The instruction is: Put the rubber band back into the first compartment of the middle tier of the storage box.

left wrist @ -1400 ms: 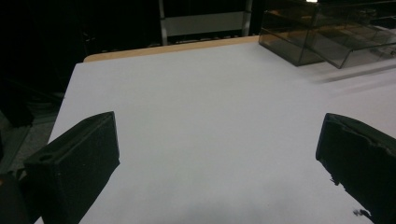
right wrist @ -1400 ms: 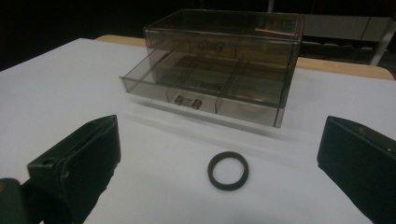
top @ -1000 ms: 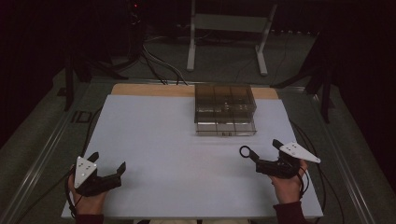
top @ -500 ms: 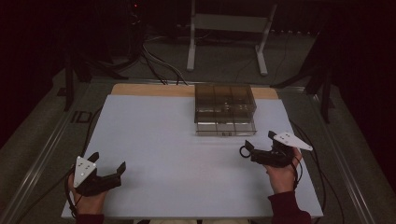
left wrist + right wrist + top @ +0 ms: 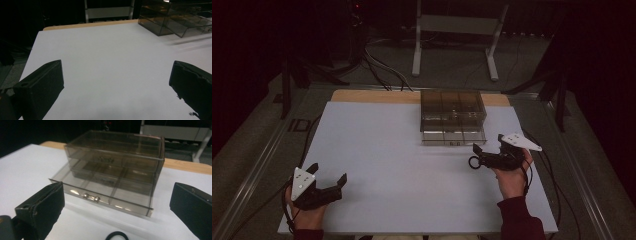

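Bottom drawer [image 5: 105, 200] of the box [image 5: 453, 111] is out, seemingly empty. A black ring [image 5: 474, 162] lies on the worktop [image 5: 402, 150] just before it, at the right gripper [image 5: 484, 156], jaws wide, ring ungrasped. Left gripper [image 5: 329, 185], wide too, sits well away.

black ring [image 5: 116, 236]: just below the right gripper's jaws, lower half cut off by the picture's edge
drawer contents [image 5: 110, 185]: ahead of the jaws, blurred behind tinted plastic, cannot tell

Smoky-brown clear drawer box [image 5: 113, 173] — white table [image 5: 387, 150]; black ring [image 5: 474, 163]
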`<action>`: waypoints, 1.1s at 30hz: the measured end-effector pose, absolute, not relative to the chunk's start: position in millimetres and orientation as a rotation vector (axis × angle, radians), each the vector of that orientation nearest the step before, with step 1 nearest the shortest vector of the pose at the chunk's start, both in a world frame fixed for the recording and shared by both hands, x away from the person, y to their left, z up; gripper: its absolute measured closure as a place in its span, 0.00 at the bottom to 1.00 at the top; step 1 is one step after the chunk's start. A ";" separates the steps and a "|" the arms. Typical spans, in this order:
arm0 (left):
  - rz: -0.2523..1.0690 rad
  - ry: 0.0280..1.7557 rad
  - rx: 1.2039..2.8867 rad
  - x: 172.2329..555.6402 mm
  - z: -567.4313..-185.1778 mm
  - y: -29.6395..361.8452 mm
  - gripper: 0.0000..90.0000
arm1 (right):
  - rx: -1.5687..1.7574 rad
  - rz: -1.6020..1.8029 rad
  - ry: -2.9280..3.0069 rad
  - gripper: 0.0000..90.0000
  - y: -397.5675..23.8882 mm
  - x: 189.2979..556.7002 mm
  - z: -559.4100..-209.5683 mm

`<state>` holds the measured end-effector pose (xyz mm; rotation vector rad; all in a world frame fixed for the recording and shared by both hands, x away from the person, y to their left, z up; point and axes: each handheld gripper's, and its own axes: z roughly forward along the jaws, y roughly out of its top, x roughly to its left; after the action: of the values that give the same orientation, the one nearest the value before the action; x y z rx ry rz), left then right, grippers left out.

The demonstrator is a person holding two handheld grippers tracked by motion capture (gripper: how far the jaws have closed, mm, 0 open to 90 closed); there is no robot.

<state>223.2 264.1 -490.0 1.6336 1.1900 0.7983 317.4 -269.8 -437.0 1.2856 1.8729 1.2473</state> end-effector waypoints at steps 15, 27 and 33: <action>0.793 1.187 1.641 224.6 -491.5 263.0 0.00 | 1.382 1.135 1.987 0.07 -274.1 344.3 -456.8; 0.788 1.186 1.642 225.0 -492.0 262.5 0.00 | 1.466 1.004 2.035 0.24 -276.2 351.9 -477.9; 0.787 1.184 1.643 224.9 -491.9 262.6 0.00 | 1.482 0.947 2.082 0.33 -274.9 350.8 -488.1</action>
<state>224.9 262.6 -491.9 1.6432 1.1844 0.7867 350.8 -274.9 -488.1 1.4824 2.0820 0.9465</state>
